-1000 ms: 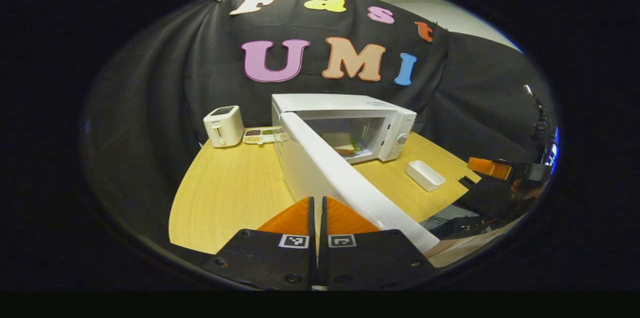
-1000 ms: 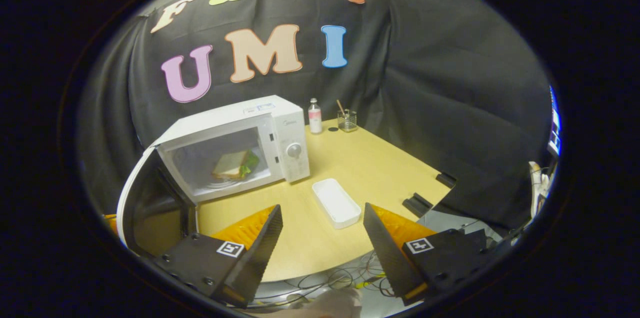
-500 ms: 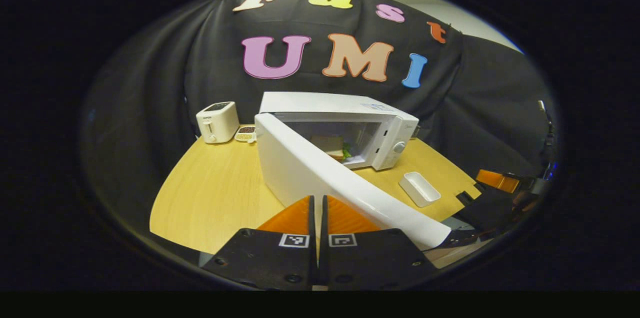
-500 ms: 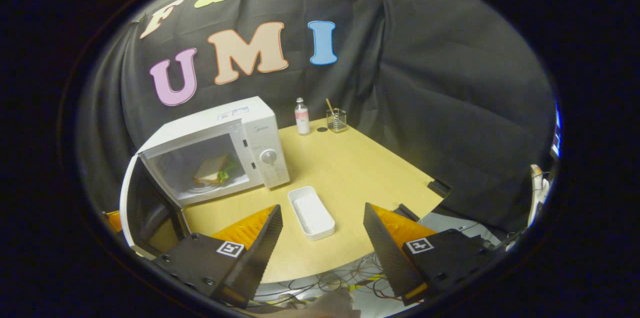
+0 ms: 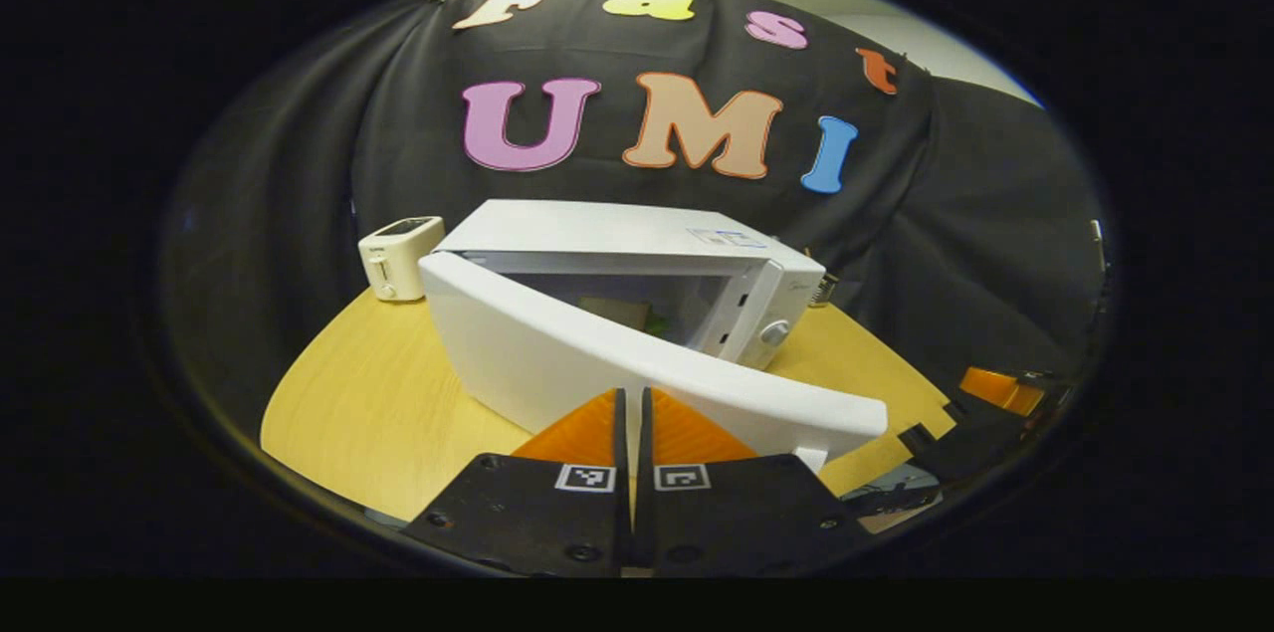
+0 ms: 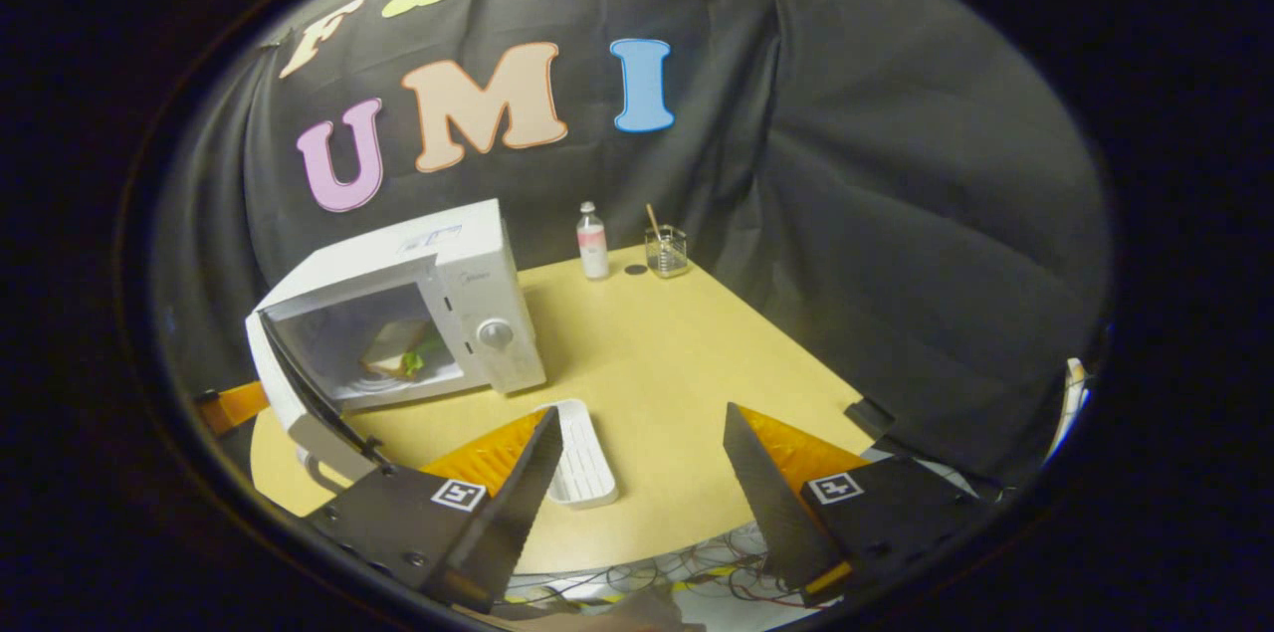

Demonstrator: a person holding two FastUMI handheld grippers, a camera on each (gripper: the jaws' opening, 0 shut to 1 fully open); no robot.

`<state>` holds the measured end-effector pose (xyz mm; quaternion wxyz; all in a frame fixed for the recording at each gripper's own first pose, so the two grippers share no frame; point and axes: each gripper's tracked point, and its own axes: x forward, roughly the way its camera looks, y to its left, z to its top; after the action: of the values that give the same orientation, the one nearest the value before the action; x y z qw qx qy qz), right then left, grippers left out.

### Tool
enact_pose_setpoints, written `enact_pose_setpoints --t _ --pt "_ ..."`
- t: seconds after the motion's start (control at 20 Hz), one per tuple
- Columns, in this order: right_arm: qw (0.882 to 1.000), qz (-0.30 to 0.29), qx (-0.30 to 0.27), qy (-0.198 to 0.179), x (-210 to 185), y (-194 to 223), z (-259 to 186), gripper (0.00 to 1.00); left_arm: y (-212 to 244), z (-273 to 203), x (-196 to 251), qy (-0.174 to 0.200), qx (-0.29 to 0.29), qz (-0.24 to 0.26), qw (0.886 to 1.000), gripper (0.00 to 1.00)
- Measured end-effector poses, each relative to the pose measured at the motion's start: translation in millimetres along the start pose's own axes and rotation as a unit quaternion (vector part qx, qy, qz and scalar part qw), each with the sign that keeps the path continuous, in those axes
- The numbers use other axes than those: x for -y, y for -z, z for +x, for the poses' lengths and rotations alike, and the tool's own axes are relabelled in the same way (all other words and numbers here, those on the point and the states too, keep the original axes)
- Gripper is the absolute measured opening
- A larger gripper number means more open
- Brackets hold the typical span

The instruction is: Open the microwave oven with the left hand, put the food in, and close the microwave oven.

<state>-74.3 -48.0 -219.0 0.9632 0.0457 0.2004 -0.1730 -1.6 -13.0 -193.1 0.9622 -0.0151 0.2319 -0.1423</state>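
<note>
The white microwave (image 5: 617,239) stands on the wooden table (image 5: 368,403) with its door (image 5: 557,363) half open. My left gripper (image 5: 633,395) is shut, and its tips rest against the door's outer face. The sandwich (image 6: 398,350) lies inside the microwave (image 6: 448,254) on the turntable; a sliver of the sandwich (image 5: 617,312) shows past the door edge. My right gripper (image 6: 642,423) hangs open and empty over the table's front edge, to the right of the door (image 6: 299,393). Part of the left gripper (image 6: 229,405) shows behind that door.
A white toaster (image 5: 398,256) sits at the back left. An empty white tray (image 6: 579,453) lies in front of the microwave. A small bottle (image 6: 592,241) and a glass with a stick (image 6: 665,250) stand at the table's far edge. Cables hang below the front edge.
The microwave door has swung from wide open to about half shut, with the shut left gripper moving along against it. The right gripper stayed open and shifted slightly right.
</note>
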Motion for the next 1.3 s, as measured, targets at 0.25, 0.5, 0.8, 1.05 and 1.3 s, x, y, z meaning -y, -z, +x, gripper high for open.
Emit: enact_pose_setpoints --t 0.25,0.5,0.8,1.05,1.3 --pt "0.999 -0.017 0.015 -0.022 7.6 -19.4 23.5 0.94 -9.1 30.3 22.0 -0.004 0.011 -0.019 1.0 0.0" --pt "0.998 -0.029 0.025 -0.043 7.3 -33.8 44.8 0.94 -12.8 58.4 32.6 -0.013 0.014 -0.028 0.999 0.0" --pt "0.997 -0.034 0.024 -0.066 -1.9 -40.8 64.1 1.0 -14.0 86.0 37.3 -0.025 0.005 -0.032 0.999 0.0" --pt "0.996 -0.034 0.03 -0.079 -5.4 -45.9 74.8 0.94 -20.7 104.0 41.7 -0.032 0.009 -0.032 0.999 0.0" --pt "0.996 -0.025 0.03 -0.079 0.2 -48.1 79.9 1.0 -29.0 117.9 44.0 -0.04 0.014 -0.044 0.998 0.0"
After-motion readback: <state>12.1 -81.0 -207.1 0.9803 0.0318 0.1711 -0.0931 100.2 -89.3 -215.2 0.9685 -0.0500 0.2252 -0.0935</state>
